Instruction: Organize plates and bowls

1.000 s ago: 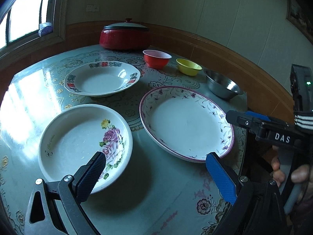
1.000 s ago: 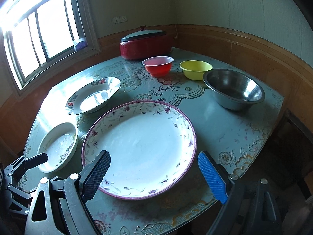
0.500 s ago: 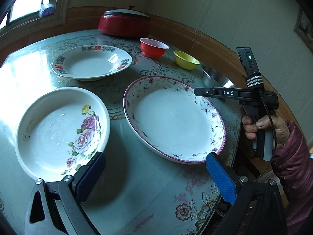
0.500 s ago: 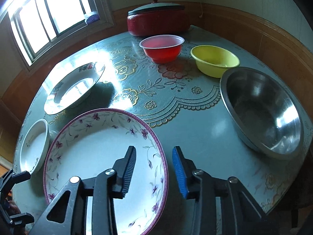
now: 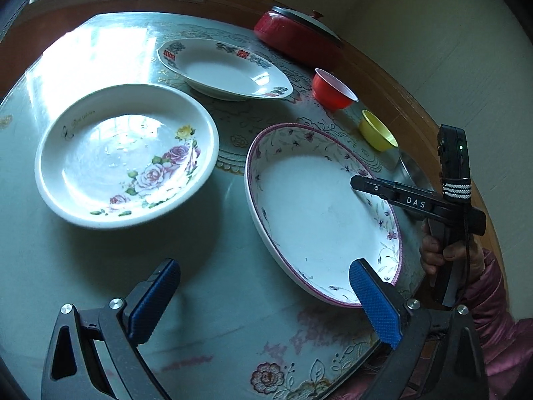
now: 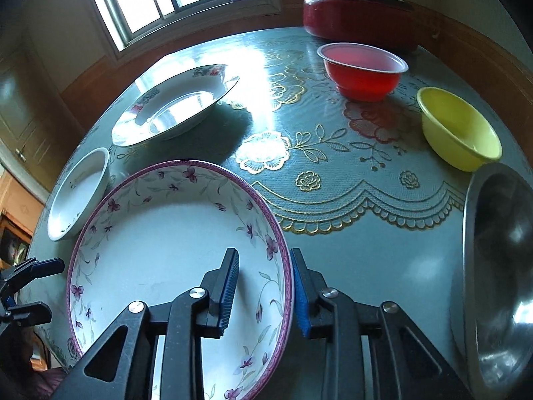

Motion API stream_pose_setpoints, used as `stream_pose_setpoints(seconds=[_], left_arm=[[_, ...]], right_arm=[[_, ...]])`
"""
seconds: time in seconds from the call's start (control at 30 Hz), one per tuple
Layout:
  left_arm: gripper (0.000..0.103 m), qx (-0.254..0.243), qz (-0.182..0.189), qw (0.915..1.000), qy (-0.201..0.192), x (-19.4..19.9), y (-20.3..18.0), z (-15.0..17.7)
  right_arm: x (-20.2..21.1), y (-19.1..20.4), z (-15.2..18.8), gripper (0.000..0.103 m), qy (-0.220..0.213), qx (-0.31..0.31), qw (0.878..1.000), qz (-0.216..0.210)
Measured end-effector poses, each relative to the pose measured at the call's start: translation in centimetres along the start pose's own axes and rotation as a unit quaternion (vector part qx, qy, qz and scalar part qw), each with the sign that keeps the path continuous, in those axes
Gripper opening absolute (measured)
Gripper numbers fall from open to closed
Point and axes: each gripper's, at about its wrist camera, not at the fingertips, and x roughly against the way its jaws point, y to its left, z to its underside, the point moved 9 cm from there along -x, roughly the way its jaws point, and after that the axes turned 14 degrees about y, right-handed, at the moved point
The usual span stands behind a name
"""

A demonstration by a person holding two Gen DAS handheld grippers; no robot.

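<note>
The right tongs (image 6: 265,288) are straddling the right-hand rim of the wide white plate with purple flowers and a pink edge (image 6: 160,243): one blue pad is sitting over the plate's inner slope, the other outside the rim, and a visible gap is remaining on the inner side, so the jaws are not yet pressing on it. The grip is likely to be shallow and one-sided; the glazed rim is looking slick, and lifting from one edge could be letting the plate swing down, slip out, or scrape the glossy worktop (image 6: 366,260). The steel bowl (image 6: 499,266) is sitting near on the right, so a sideways swing could be knocking it.

The left tongs (image 5: 263,296) are standing wide apart over bare worktop, holding nothing, near the plate's near-left edge.

The plate is lying flat on the near right part of the worktop, empty and clean-looking, shallow with a raised sloping rim. The white deep plate with roses (image 5: 126,153) is lying just to its left, apart from it, and a white plate with red and dark rim marks (image 5: 223,66) is lying farther back.
</note>
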Motion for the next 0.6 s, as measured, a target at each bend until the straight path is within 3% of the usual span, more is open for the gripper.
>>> stream_pose_setpoints(seconds=[0.3, 0.4, 0.6], left_arm=[[0.059, 0.034, -0.020, 0.9990, -0.022, -0.9, -1.7, 0.6], [0.037, 0.030, -0.028, 0.9990, -0.016, -1.6, -2.5, 0.8], [0.032, 0.031, -0.082, 0.9959, -0.025, -2.2, -2.4, -0.2]], right_arm=[[0.6, -0.5, 0.1, 0.018, -0.006, 0.044, 0.999, -0.008], [1.0, -0.7, 0.7, 0.018, -0.005, 0.054, 0.998, -0.008], [1.0, -1.0, 1.3, 0.018, 0.003, 0.062, 0.998, -0.004]])
